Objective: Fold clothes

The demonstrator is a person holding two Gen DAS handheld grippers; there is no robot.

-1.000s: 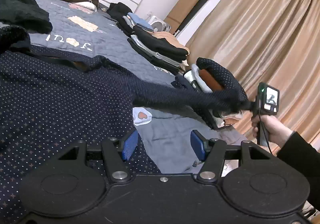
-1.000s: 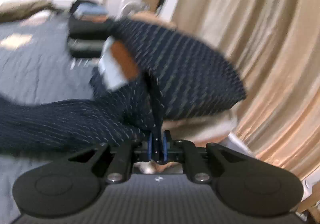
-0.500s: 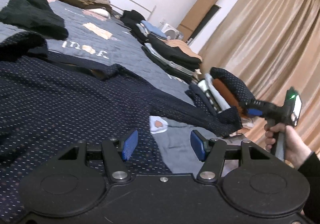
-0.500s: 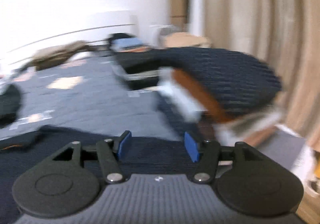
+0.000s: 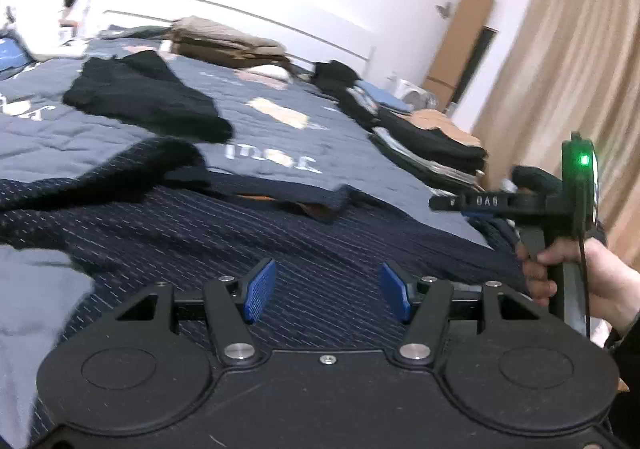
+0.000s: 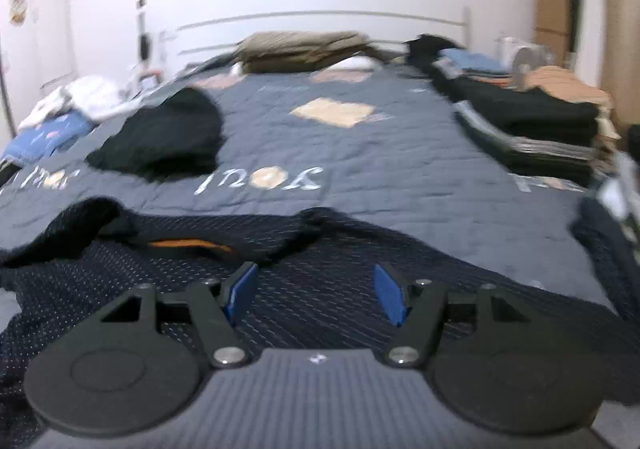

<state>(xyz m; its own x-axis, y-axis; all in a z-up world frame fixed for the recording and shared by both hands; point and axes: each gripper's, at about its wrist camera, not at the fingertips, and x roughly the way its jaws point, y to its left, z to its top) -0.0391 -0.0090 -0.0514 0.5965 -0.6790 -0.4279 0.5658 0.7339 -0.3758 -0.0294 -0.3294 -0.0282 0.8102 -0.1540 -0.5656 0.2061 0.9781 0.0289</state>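
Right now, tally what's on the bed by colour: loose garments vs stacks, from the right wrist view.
Navy dotted garment, spread flat: 1
Black garment, crumpled: 1
Tan folded pile by the headboard: 1
Mostly black folded stack at the right edge: 1
White and blue heap at the left edge: 1
Total: 5

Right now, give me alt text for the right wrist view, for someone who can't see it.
The open right gripper, nothing between its blue pads, hangs over a navy dotted garment spread flat on a grey-blue quilted bed. Beyond lie a crumpled black garment and, along the right edge, stacks of folded clothes.
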